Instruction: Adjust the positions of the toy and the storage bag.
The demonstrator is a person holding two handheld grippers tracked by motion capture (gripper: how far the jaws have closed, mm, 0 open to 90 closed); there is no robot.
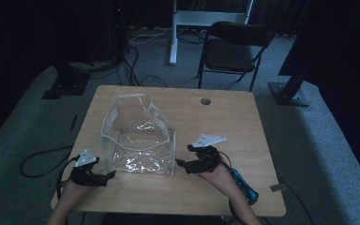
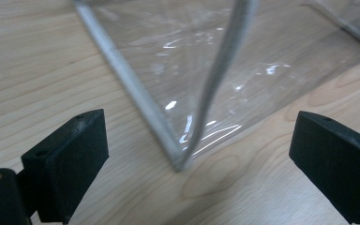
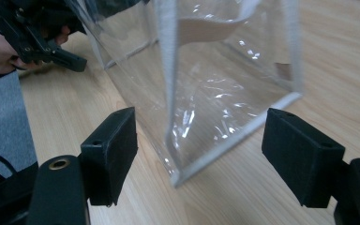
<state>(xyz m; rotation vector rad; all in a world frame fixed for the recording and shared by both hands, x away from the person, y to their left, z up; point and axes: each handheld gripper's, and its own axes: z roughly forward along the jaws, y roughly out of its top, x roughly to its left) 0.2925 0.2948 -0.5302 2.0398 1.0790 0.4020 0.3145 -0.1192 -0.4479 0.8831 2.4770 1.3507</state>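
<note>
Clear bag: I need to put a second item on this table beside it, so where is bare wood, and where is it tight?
Bare wood lies right of the clear bag, out to the table edge, and behind it near the round hole. The near edge is crowded: the left gripper and right gripper flank the bag's front corners, with a blue object by the right wrist.

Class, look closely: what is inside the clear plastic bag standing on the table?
Nothing shows inside the clear plastic bag; the wooden table is visible through its walls. Glare hides small patches of its floor.
</note>
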